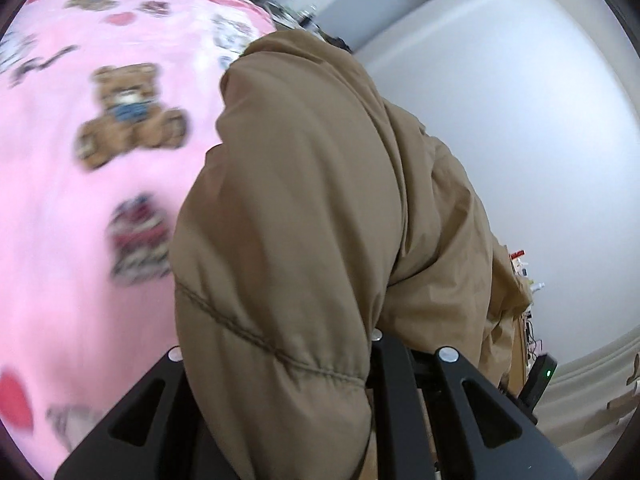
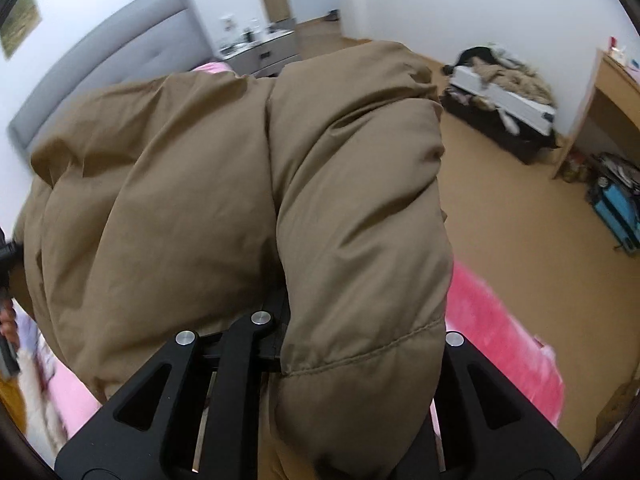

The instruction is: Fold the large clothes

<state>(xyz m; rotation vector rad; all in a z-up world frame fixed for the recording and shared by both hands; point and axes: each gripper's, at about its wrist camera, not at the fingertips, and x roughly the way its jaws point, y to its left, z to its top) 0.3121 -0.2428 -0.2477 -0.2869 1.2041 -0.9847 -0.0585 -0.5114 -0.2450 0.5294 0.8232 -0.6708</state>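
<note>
The tan padded jacket [image 1: 304,208] hung bunched between the fingers of the left gripper [image 1: 280,364], which were clamped on a quilted fold of it above the pink blanket [image 1: 80,200] with its teddy bears. The right gripper [image 2: 352,344] likewise held a thick roll of the jacket [image 2: 248,184] between its fingers, the cloth spilling forward over them and hiding their tips, with the bed's grey headboard [image 2: 120,48] and the floor [image 2: 520,240] behind.
</note>
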